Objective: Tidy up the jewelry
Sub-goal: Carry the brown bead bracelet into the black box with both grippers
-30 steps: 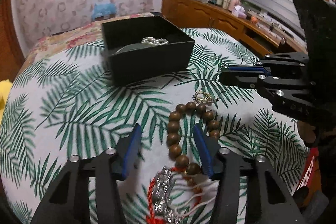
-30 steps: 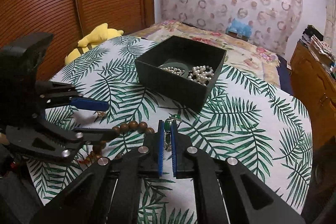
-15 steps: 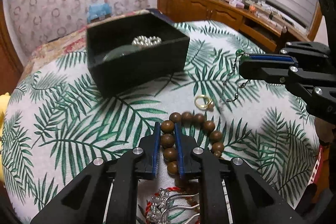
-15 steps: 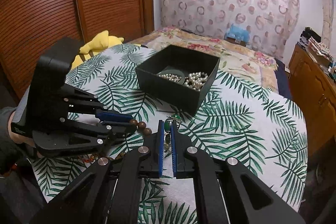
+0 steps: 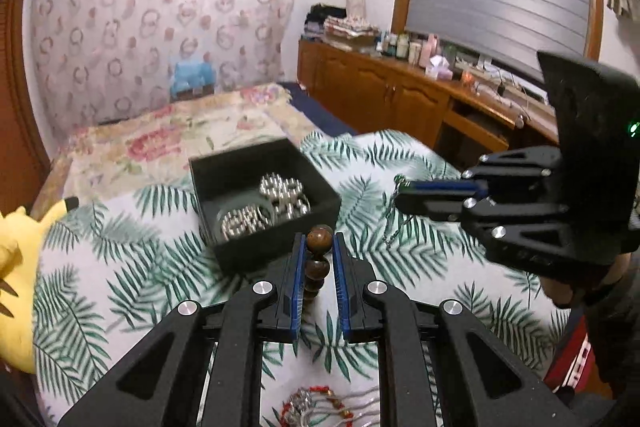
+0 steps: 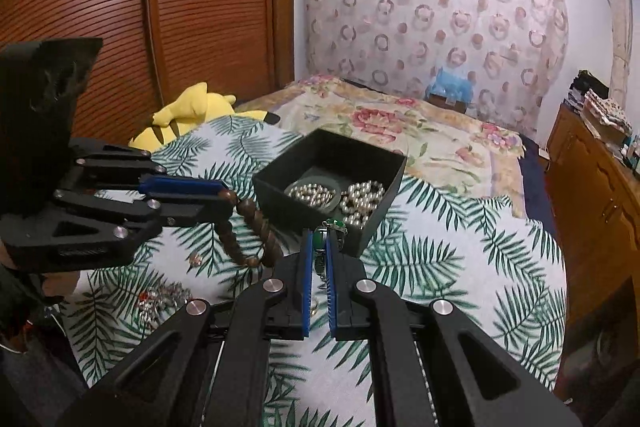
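Note:
My left gripper (image 5: pixel 319 247) is shut on a brown wooden bead bracelet (image 5: pixel 319 239) and holds it lifted above the cloth, just short of the black box (image 5: pixel 264 205). The bracelet hangs blurred below the left gripper (image 6: pixel 228 197) in the right wrist view (image 6: pixel 256 227). My right gripper (image 6: pixel 319 245) is shut on a green-stone chain necklace (image 6: pixel 320 241), close to the box's (image 6: pixel 332 187) near corner. The necklace chain (image 5: pixel 394 219) dangles from the right gripper (image 5: pixel 402 193). The box holds pearl strands (image 5: pixel 256 211) and a green bangle (image 6: pixel 314 189).
A red cord bracelet with silver charms (image 5: pixel 320 407) and a small ring (image 6: pixel 196 259) lie on the palm-leaf cloth (image 5: pixel 120 267). A yellow plush toy (image 6: pixel 188 111) sits at the table's far left. A bed (image 6: pixel 400 131) and wooden cabinets (image 5: pixel 380 95) stand beyond.
My left gripper closed on the wooden bead bracelet and lifted it off the cloth toward the box. My right gripper rose with the necklace and moved nearer the box.

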`<state>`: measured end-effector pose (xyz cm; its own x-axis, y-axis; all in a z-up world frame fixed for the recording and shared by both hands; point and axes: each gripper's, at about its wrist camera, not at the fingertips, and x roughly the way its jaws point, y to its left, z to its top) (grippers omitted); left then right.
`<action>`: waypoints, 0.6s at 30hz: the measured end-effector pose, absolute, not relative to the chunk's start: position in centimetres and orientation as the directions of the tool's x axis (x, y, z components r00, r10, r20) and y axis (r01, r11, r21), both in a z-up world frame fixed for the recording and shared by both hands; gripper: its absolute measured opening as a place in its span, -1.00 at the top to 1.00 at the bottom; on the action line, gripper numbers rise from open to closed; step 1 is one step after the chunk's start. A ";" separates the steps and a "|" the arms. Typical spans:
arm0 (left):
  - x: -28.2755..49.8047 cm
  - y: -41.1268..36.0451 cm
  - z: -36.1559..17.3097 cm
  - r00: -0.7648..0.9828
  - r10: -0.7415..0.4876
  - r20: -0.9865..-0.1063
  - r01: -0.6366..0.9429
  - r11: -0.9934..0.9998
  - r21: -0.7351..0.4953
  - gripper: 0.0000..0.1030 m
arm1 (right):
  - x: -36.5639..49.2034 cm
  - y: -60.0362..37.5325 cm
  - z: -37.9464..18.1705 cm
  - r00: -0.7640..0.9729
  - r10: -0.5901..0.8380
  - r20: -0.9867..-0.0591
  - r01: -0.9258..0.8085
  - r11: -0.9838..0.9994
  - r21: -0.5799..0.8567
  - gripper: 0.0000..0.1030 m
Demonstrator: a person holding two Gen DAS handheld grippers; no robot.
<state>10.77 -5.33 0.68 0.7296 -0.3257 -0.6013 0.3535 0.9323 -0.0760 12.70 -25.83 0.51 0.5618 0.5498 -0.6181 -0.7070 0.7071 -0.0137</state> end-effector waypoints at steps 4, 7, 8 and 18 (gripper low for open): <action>11.8 -4.9 2.3 0.748 -0.328 -0.576 0.348 0.934 -0.080 0.76 | 14.0 -25.4 1.2 0.562 0.566 -0.603 -0.714 0.700 -0.009 0.86; 12.6 -4.5 3.3 0.763 -0.326 -0.559 0.342 0.936 -0.078 0.76 | 15.1 -25.1 1.8 0.563 0.580 -0.589 -0.720 0.693 -0.006 0.86; 12.9 -4.4 3.5 0.767 -0.322 -0.555 0.340 0.938 -0.076 0.76 | 15.5 -25.0 1.9 0.563 0.584 -0.585 -0.722 0.692 -0.004 0.86; 16.9 -3.1 4.5 0.799 -0.272 -0.536 0.287 0.956 -0.058 0.76 | 19.1 -23.0 3.2 0.542 0.627 -0.560 -0.755 0.656 0.004 0.85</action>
<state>16.92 -3.12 4.46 0.7991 -0.2724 -0.5359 0.2871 0.9561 -0.0578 19.08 -22.99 3.20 0.5420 0.6267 -0.5599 -0.7546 0.6562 0.0039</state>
